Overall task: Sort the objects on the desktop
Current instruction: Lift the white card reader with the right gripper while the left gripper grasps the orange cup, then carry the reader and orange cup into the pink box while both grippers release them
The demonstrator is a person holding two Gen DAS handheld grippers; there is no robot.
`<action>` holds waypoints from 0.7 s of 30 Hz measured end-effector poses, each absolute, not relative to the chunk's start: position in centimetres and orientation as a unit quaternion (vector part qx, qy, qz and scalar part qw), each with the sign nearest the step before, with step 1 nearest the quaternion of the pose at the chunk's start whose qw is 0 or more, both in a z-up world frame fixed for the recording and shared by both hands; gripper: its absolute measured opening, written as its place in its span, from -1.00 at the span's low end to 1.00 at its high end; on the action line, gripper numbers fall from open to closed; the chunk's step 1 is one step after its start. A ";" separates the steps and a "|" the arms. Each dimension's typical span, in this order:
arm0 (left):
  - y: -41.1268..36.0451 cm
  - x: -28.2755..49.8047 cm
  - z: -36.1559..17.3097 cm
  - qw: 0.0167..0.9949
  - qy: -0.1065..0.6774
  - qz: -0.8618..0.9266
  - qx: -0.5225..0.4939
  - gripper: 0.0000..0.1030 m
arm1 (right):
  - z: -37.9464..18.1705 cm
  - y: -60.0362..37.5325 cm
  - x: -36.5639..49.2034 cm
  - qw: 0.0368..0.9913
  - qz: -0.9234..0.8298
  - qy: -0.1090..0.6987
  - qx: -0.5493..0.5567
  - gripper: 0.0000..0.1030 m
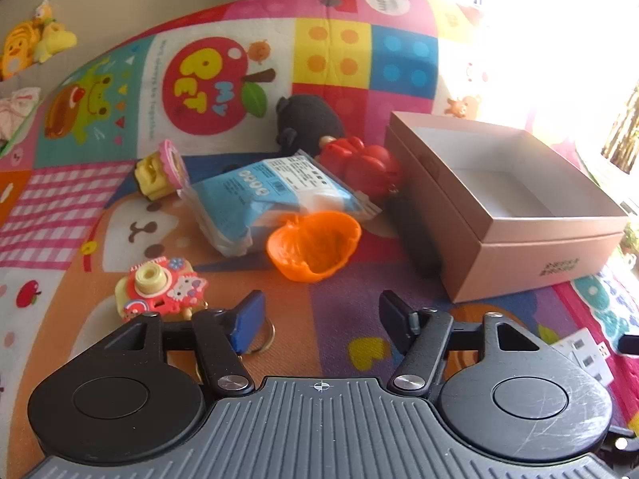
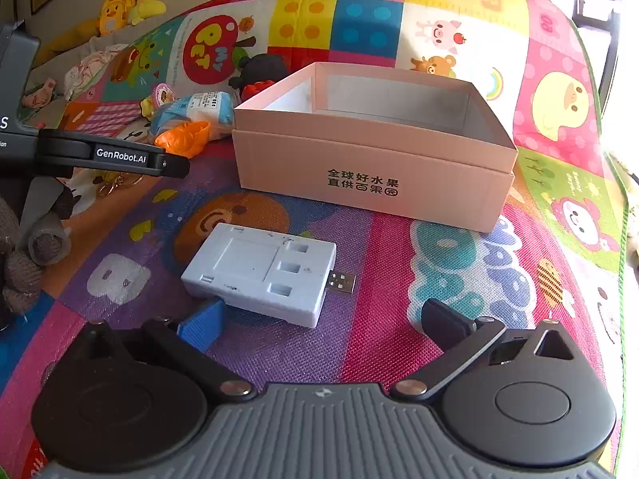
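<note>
The left gripper (image 1: 321, 313) points forward and downward, its two fingers parted with an empty gap between them; one finger carries a blue pad (image 1: 248, 321) and the other is black. The right gripper (image 2: 323, 321) tilts down in much the same way, its jaws spread wider, also with a blue pad (image 2: 201, 325) on one side and nothing clamped between them. In the right wrist view, the left gripper's black side reaches in from the left edge.
</note>
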State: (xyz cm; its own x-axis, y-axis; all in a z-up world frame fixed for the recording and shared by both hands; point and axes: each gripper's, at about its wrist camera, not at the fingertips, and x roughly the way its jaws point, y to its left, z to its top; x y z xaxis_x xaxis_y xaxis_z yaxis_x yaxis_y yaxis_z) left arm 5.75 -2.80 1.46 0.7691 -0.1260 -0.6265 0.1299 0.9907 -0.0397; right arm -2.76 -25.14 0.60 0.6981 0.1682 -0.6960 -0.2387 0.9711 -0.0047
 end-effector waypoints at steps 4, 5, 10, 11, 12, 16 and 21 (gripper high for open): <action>-2.6 8.5 1.2 0.939 0.341 -0.046 -0.020 0.43 | 0.6 -25.2 -2.7 0.920 0.111 0.373 -0.046 1.00; -2.6 9.1 1.1 0.938 0.343 -0.045 -0.024 0.43 | 0.6 -25.2 -2.7 0.920 0.111 0.373 -0.046 1.00; -3.6 10.9 1.0 0.939 0.340 -0.053 -0.020 0.27 | 0.6 -25.2 -2.7 0.920 0.112 0.372 -0.045 1.00; -3.8 10.8 1.0 0.939 0.340 -0.054 -0.014 0.21 | 0.6 -25.2 -2.7 0.920 0.111 0.372 -0.045 1.00; -3.9 10.7 1.0 0.939 0.340 -0.056 -0.009 0.20 | 0.6 -25.2 -2.7 0.920 0.112 0.372 -0.044 1.00; -3.5 9.1 1.0 0.937 0.341 -0.071 -0.002 0.20 | 0.6 -25.3 -2.6 0.921 0.111 0.372 -0.039 1.00; -2.4 3.4 1.3 0.925 0.355 -0.134 -0.006 0.20 | 0.6 -25.2 -2.5 0.920 0.108 0.374 -0.043 1.00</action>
State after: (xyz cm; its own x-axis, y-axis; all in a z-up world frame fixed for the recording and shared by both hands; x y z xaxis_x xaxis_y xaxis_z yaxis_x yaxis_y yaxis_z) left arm 3.44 -2.40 1.27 0.7123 -0.2513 -0.6554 0.2435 0.9642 -0.1051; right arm -2.47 -25.17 0.64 0.6975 0.1665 -0.6970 -0.2300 0.9732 0.0023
